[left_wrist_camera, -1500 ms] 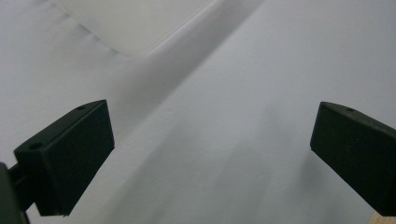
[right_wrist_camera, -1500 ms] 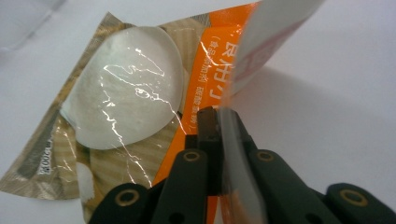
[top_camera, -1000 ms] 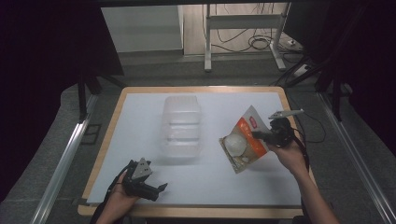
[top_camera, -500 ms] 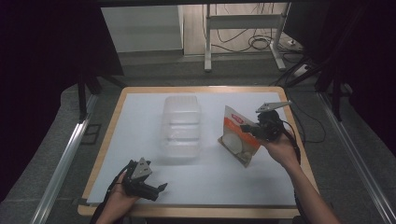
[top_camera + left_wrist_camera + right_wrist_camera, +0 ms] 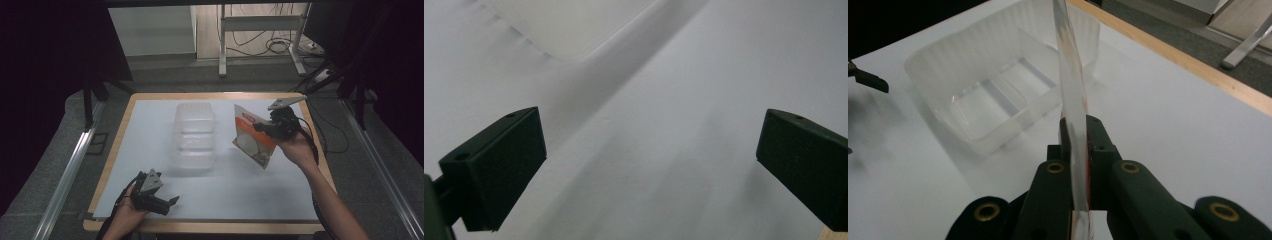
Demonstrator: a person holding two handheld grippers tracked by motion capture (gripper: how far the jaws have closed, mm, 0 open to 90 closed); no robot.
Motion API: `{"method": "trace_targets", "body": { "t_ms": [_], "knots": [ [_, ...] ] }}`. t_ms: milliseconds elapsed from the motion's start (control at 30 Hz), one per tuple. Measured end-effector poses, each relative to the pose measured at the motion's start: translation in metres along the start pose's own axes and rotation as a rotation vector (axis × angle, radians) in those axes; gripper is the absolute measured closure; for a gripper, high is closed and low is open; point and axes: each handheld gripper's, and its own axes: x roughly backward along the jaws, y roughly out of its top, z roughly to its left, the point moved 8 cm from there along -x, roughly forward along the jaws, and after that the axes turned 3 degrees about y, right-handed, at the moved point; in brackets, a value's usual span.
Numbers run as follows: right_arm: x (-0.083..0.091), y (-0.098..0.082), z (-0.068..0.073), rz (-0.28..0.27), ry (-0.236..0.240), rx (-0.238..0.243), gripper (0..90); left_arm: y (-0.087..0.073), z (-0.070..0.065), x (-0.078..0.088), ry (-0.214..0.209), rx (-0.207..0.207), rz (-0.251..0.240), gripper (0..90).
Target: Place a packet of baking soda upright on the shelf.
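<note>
1. Right hand-held gripper (image 5: 265,127) is clamped on the packet (image 5: 252,136), gripping its right edge and holding it lifted off the white surface (image 5: 240,195).
2. The packet hangs at 9 o'clock from that gripper, tilted.
3. In the right gripper view, the packet (image 5: 1074,115) runs edge-on between the jaws, pointing to 12 o'clock.
4. Clear plastic container (image 5: 194,134) sits at the packet's 9 o'clock, apart.
5. Left hand-held gripper (image 5: 167,205) rests at the surface's 7 o'clock, jaws spread, nothing between.
</note>
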Motion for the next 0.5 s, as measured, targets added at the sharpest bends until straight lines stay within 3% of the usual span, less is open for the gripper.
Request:
{"method": "trace_targets", "body": {
  "t_ms": [500],
  "knots": [
    [-0.018, 0.052, 0.003, -0.032, 0.024, 0.034, 88.3, 0.0, 0.0, 0.0, -0.004, 0.006, -0.006, 0.0]
  ]
}}
